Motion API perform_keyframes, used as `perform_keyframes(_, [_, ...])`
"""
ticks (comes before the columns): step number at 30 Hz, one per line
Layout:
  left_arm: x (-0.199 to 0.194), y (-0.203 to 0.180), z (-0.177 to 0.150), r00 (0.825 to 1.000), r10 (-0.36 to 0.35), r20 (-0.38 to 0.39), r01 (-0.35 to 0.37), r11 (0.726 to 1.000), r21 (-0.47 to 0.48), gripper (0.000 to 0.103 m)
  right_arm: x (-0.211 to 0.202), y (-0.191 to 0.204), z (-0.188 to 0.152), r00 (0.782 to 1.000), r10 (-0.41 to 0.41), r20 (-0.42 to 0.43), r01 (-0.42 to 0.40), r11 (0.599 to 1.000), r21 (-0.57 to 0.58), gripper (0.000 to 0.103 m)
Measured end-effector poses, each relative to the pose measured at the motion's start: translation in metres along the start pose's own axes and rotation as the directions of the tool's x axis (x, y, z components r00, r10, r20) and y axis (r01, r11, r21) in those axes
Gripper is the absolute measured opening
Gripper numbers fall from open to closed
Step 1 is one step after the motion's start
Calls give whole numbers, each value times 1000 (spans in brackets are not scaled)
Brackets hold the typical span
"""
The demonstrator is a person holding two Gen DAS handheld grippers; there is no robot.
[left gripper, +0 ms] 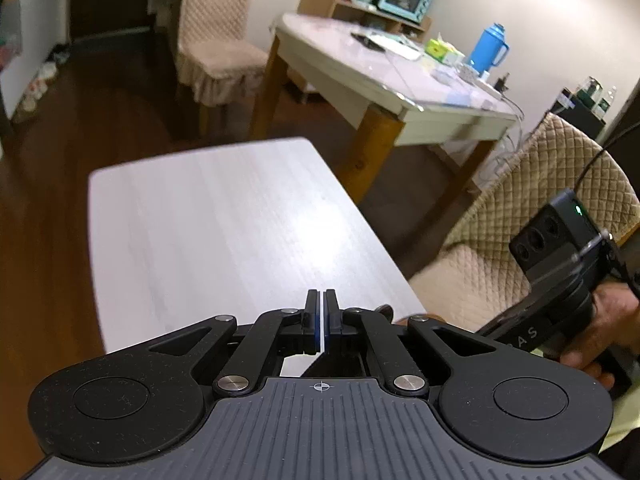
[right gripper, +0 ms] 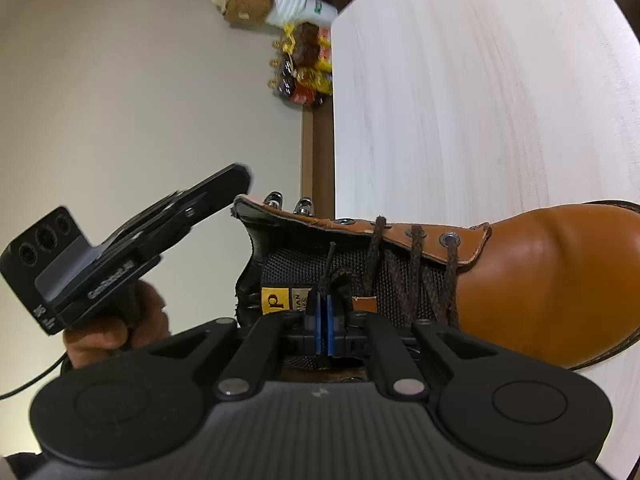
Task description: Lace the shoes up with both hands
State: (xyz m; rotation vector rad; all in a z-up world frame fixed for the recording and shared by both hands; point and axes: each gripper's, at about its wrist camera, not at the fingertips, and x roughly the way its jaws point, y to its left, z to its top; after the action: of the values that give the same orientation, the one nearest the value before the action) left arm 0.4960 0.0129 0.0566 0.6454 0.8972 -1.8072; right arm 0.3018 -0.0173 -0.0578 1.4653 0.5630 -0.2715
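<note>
A tan leather boot (right gripper: 540, 280) lies on the white table (right gripper: 460, 100), its toe to the right in the right wrist view. Dark brown laces (right gripper: 416, 272) cross its lower eyelets. One lace strand (right gripper: 330, 260) runs from the upper flap down into my right gripper (right gripper: 322, 300), which is shut on it over the tongue. A hand holds my left gripper (right gripper: 242, 176) off to the left of the boot, apart from it. In its own view the left gripper (left gripper: 321, 298) is shut on nothing above the bare table (left gripper: 208, 220). The boot is hidden there.
Beyond the white table stand a dining table (left gripper: 400, 116) with a blue jug (left gripper: 489, 46), and two quilted chairs (left gripper: 216, 40) (left gripper: 520, 208). A hand (left gripper: 612, 320) holds the other gripper's body at the right. Snack bags (right gripper: 304, 68) lie on the floor.
</note>
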Motion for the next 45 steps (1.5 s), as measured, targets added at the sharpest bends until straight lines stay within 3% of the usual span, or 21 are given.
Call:
perform_keyframes(9, [2, 10, -11, 998, -47, 50, 48, 999, -9, 0, 8, -9, 16, 993, 61, -97, -43, 983, 180, 5])
perform_keyframes(14, [2, 14, -19, 997, -44, 63, 46, 999, -21, 0, -5, 13, 24, 998, -49, -31, 51, 997, 65, 7])
perform_keyframes(19, [1, 17, -23, 995, -54, 83, 58, 998, -37, 0, 3, 37, 6, 990, -141, -13, 140, 988, -73, 7])
perform_keyframes(32, [1, 29, -28, 989, -88, 120, 99, 991, -86, 0, 19, 9, 21, 987, 4, -160, 14, 994, 110, 5])
perform_keyframes(35, [0, 30, -32, 987, -96, 129, 107, 991, -84, 0, 15, 3, 21, 990, 28, -136, -6, 987, 160, 5])
perform_keyframes(38, [0, 31, -34, 987, -91, 131, 102, 991, -81, 0, 5, 11, 16, 997, -10, -80, 21, 992, 127, 6])
perform_keyframes(45, [3, 33, -37, 986, -91, 137, 104, 991, -90, 0, 0, 53, -10, 980, -192, 46, 195, 977, -87, 13])
